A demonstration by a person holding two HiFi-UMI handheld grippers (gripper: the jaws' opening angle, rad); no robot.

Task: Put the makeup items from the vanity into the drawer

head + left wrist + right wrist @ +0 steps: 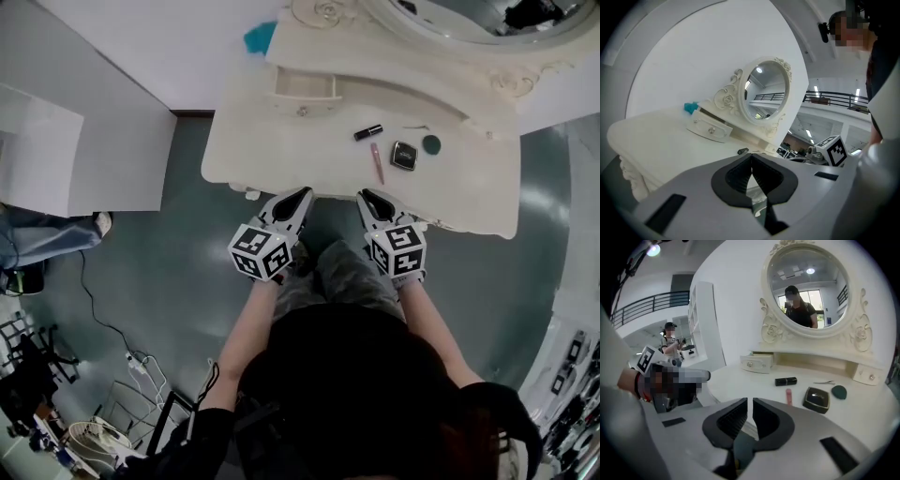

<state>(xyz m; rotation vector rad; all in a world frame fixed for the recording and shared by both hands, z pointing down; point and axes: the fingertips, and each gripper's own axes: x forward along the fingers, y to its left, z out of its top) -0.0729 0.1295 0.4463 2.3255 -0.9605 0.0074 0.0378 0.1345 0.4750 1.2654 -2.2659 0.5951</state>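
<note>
Only the head view takes in the whole white carved vanity [244,141] at once. The small white pulled-out drawer [305,89] sits at 12 o'clock from the left gripper [302,195]. The makeup lies at 1 o'clock from the right gripper [367,197]: a black lipstick tube [367,132], a pink slim tube [377,162], a black square compact [404,156] and a dark green round sponge [431,143]. The right gripper view alone shows the oval framed mirror [808,284] face-on, reflecting a person, and a thin metal hairpin [824,382] beside the sponge. The left gripper view alone shows a teal object [690,107] behind the drawer at 10 o'clock. Both grippers hover short of the vanity's front edge, jaws closed together on nothing. The only print that shows is the black-and-white squares on the marker cubes [262,251].
</note>
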